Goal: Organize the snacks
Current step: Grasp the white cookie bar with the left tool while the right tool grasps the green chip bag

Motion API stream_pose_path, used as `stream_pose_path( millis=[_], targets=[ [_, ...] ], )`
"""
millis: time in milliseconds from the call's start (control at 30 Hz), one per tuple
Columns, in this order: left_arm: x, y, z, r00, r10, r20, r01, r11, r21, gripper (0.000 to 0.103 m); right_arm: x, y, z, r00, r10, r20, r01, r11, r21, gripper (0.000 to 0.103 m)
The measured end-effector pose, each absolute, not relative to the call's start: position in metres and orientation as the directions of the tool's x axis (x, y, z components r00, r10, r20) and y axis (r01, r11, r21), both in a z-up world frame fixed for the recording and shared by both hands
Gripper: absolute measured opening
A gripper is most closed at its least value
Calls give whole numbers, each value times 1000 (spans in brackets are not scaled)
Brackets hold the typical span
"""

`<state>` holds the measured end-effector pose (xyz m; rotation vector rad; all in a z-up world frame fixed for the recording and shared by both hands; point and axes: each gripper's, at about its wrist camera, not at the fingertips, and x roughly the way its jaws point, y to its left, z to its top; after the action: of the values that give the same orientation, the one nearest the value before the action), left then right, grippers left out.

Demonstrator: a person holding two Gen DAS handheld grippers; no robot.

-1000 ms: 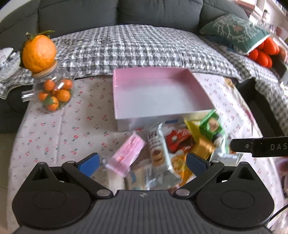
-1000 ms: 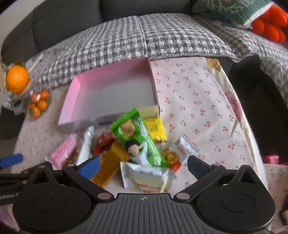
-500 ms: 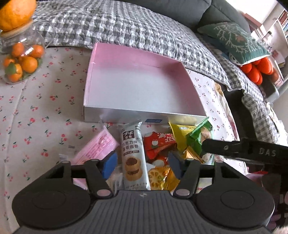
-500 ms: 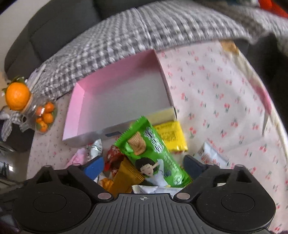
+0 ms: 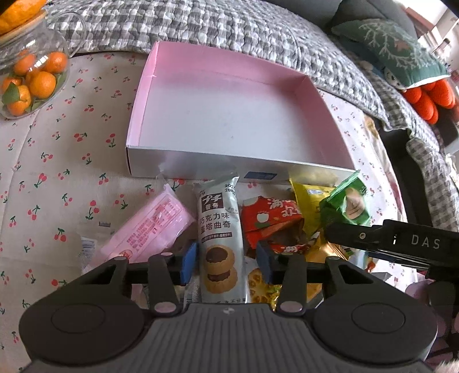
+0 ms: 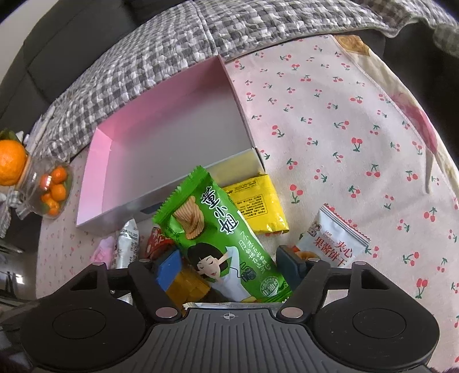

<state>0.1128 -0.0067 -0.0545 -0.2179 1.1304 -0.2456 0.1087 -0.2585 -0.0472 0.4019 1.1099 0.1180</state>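
A pile of snack packets lies on the cherry-print cloth in front of an empty pink box (image 5: 200, 167) (image 6: 94, 178). My left gripper (image 5: 227, 262) straddles a grey chocolate-cookie packet (image 5: 219, 229). Its jaws are closing, and a small gap still shows beside the blue pads (image 5: 190, 262). My right gripper (image 6: 229, 266) is closing around a green packet (image 6: 218, 238) (image 5: 348, 203), with the pads just beside the packet's edges. One black finger of the right gripper (image 5: 387, 239) reaches in from the right in the left wrist view.
Around the two packets lie a pink packet (image 5: 149, 229), a red one (image 5: 269, 218), a yellow one (image 6: 255, 203), a gold one (image 6: 189, 287) and a white jam-biscuit packet (image 6: 332, 241). A glass jar of mandarins (image 5: 28, 80) stands at the left. A sofa with a checked blanket (image 5: 200, 25) lies behind.
Both grippers have come down closer to the snack pile and narrowed their jaws, the left around the cookie packet and the right around the green packet.
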Motion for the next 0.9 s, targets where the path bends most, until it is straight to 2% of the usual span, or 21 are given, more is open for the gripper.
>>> stream_pose_path(
  millis=[33,100,133,167,300,900],
  targets=[
    [113,-8,-55,405,-296,-865,84,954,-287,37,109,-257,-48,447,281,-849,103,927,361,69],
    [112,-9,-56,412,-279,-868,87,960,-268,34,109,-254,-50,449,269,-852,102,932,348,60],
    [113,-11,-56,416,-271,-868,87,962,-259,29,109,-253,-50,450,263,-853,105,933,343,58],
    [113,-10,-55,420,-264,-868,85,964,-252,29,109,-253,-51,453,257,-854,106,935,338,51],
    [111,-8,-51,432,-264,-862,78,963,-256,26,107,-252,-46,471,225,-853,110,944,310,44],
    [89,-5,-7,542,-323,-776,127,944,-304,24,86,-268,-1,587,243,-772,122,916,381,44]
  ],
)
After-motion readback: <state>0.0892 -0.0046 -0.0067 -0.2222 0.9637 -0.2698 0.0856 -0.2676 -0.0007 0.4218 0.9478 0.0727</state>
